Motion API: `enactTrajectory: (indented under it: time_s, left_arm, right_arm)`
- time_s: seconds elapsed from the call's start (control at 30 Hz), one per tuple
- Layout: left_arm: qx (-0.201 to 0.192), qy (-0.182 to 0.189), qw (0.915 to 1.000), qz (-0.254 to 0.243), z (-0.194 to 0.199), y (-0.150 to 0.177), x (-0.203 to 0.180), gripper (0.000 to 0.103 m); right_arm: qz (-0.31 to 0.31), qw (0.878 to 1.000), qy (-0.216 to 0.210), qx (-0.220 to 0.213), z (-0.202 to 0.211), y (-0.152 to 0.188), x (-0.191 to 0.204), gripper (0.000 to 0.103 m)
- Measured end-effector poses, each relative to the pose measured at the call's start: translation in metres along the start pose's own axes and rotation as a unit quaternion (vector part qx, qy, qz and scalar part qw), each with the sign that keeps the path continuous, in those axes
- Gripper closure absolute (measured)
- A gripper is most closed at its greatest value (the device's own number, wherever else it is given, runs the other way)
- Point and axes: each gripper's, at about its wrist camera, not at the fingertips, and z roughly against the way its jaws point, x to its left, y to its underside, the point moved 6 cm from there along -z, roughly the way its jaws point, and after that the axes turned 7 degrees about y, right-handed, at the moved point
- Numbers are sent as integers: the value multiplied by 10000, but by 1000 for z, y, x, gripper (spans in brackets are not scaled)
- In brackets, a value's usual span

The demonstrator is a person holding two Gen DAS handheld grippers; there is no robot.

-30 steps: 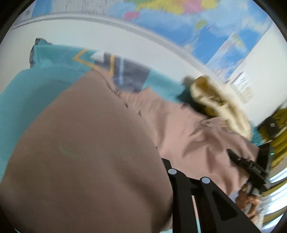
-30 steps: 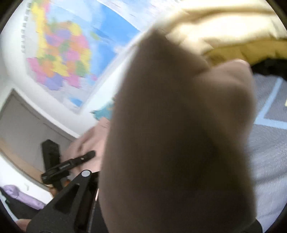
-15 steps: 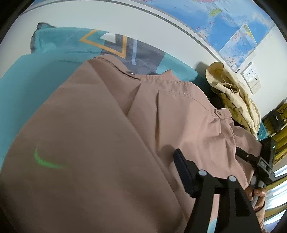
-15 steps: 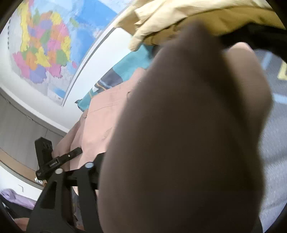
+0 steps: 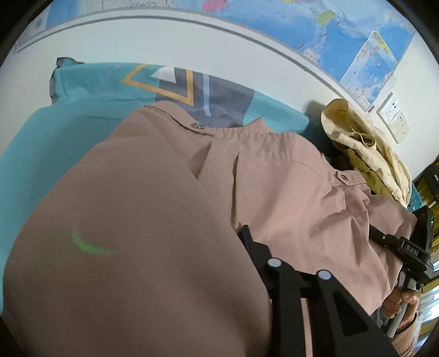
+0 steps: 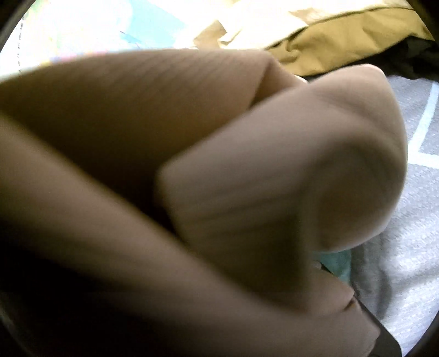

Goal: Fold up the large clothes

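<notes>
1. Since a second ago we have brought the pink garment (image 5: 274,186) down: it was bunched and blurred in the left wrist view, and now it lies spread out, its buttoned tabs showing.
2. Our left hand-held gripper (image 5: 247,239) has one dark finger (image 5: 248,241) showing at the garment's edge; the near fold of cloth hides the other, so we cannot tell whether it is clamped on the fabric.
3. Our right hand-held gripper (image 5: 384,239) shows in the left wrist view at the garment's far right edge, its tips buried in cloth; in its own view the pink garment (image 6: 219,178) fills nearly everything, so we cannot tell its grip either.
4. Our right hand (image 5: 400,304) holds that tool's handle below.
5. The garment lies on a teal patterned sheet (image 5: 82,93), which reaches to the white wall.
6. A yellow jacket (image 5: 365,148) is heaped just beyond the garment's right end.
7. A map (image 5: 315,24) hangs on the wall above.
</notes>
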Motion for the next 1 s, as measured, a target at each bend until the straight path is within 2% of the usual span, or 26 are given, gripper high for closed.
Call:
enactTrajectory:
  time_s: [0.07,0.27,0.4,0.5,0.57,0.6,0.63,0.7,0.77,0.83,1.0]
  left_arm:
    - [-7,24,10000,-51,3,-2,-2,79]
    - [16,57,10000,-37,3,-2,-2,79]
    - [55,91,9999,7,2,0,0,77]
    - [101,101,9999,65,-1,0,1,71]
    - [178,185,9996,131,-5,2,4,58]
    - [204,219,9994,146,-8,3,5,58]
    - [224,223,9994,164,-11,3,6,58]
    - [193,264,9993,205,-12,1,8,66]
    - [107,261,9993,244,-7,-4,9,82]
    - [14,347,9988,335,2,-12,10,89]
    - [-274,451,9983,239,36,-46,11,93]
  right_arm:
    - [48,10000,-37,-34,2,-3,-1,87]
    - [63,9997,229,54,-1,-2,-15,86]
    - [-51,9992,392,83,-1,0,-30,65]
    - [-56,9987,486,144,-9,1,-40,61]
    - [-23,9988,459,152,-13,1,-41,61]
    - [54,9988,468,165,-15,-1,-41,61]
    - [91,9987,471,171,-15,-2,-41,68]
    - [69,9993,323,190,-16,-4,-37,84]
    - [96,9995,260,121,-12,-8,-31,86]
    - [153,9999,27,15,1,-16,-18,87]
    - [562,9974,-425,-143,7,-37,42,88]
